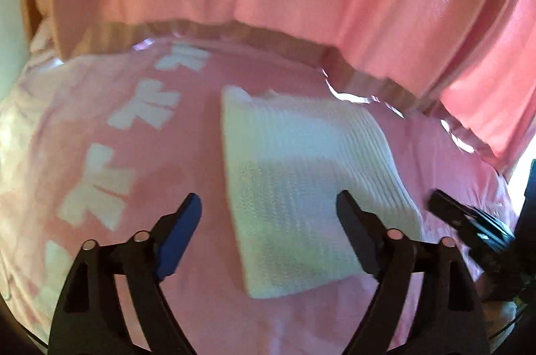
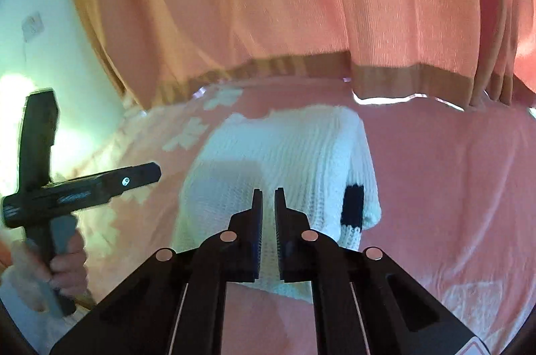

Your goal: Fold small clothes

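Note:
A white knitted garment [image 1: 301, 184] lies folded into a rectangle on the pink bedspread [image 1: 187, 137]. In the right wrist view the garment [image 2: 284, 160] shows a black stripe [image 2: 352, 205] near its cuff. My left gripper [image 1: 268, 204] is open and empty, held above the garment's near edge. My right gripper [image 2: 268, 197] has its jaws nearly together with a narrow gap, empty, above the garment. The left gripper also shows in the right wrist view [image 2: 100, 184], held in a hand at the left. The right gripper's tip shows at the right edge of the left wrist view [image 1: 449, 207].
Pink curtains [image 2: 301, 3] with a brown hem hang behind the bed. The bedspread has white bow patterns [image 1: 97, 184] on the left. A pale wall [image 2: 50, 37] with a socket is at far left.

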`<state>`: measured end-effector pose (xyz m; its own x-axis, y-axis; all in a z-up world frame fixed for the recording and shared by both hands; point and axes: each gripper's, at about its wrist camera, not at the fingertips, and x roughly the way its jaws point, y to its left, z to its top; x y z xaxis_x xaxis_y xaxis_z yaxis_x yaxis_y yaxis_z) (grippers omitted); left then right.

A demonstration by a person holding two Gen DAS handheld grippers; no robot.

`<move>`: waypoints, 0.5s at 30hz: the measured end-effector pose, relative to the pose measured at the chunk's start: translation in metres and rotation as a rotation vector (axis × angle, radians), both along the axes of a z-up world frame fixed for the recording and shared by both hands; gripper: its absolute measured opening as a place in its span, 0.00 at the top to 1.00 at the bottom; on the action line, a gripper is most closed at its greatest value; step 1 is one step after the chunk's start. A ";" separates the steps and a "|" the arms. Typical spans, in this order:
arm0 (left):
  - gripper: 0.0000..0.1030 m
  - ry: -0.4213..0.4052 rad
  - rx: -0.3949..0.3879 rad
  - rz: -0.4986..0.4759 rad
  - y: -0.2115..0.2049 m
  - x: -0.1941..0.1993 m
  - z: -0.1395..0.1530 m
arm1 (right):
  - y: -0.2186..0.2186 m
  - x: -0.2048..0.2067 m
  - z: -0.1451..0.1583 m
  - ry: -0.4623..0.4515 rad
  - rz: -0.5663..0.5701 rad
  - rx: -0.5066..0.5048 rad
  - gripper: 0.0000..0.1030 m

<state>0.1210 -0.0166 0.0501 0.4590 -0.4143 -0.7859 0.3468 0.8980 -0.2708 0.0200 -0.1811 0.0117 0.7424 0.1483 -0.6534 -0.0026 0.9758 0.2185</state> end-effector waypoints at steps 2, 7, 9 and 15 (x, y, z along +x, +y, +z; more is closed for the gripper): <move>0.14 0.078 0.016 0.000 -0.014 0.001 -0.017 | -0.008 0.007 -0.016 0.056 -0.055 -0.018 0.64; 0.15 0.348 -0.037 0.067 -0.011 0.001 -0.071 | -0.036 0.017 -0.046 0.148 -0.100 0.036 0.43; 0.27 0.409 -0.064 0.073 -0.006 -0.003 -0.088 | -0.038 0.023 -0.062 0.207 -0.079 0.035 0.67; 0.75 0.335 -0.124 0.018 0.007 -0.006 -0.052 | -0.042 0.018 -0.037 0.125 0.036 0.271 0.84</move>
